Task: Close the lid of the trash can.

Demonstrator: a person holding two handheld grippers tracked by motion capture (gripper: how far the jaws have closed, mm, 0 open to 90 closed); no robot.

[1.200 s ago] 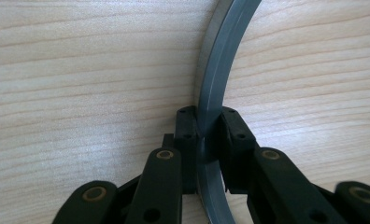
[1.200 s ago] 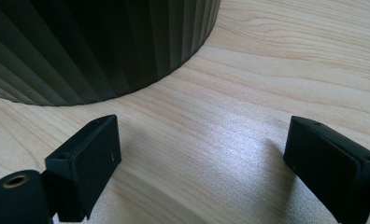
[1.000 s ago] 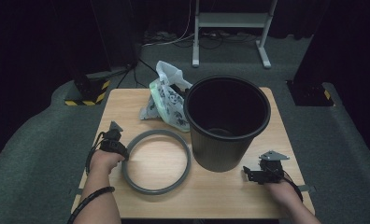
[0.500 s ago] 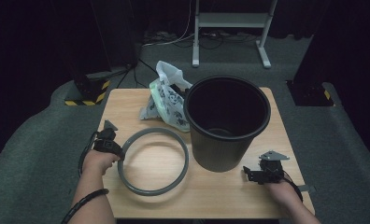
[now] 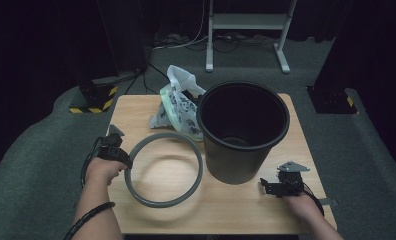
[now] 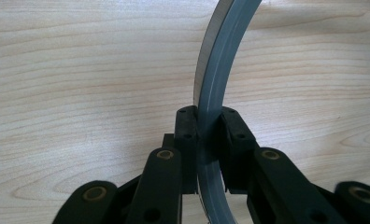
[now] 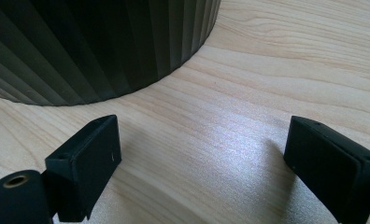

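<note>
Where wood grains, smooth grey ring (image 5: 163, 169), ribbed bin (image 5: 243, 131)

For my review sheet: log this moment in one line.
left tongs: shut on grey ring | right tongs: open, beside black bin | bag: behind ring

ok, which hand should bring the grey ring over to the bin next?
Left, probably. The left hand-held gripper is already clamped on the grey ring. The right hand-held gripper sits open and holds nothing beside the black bin.

Grey ring (image 5: 163, 169), black ribbed bin (image 5: 243, 130), light wood-grain table (image 5: 226, 210), white/green bag (image 5: 178, 107).
</note>
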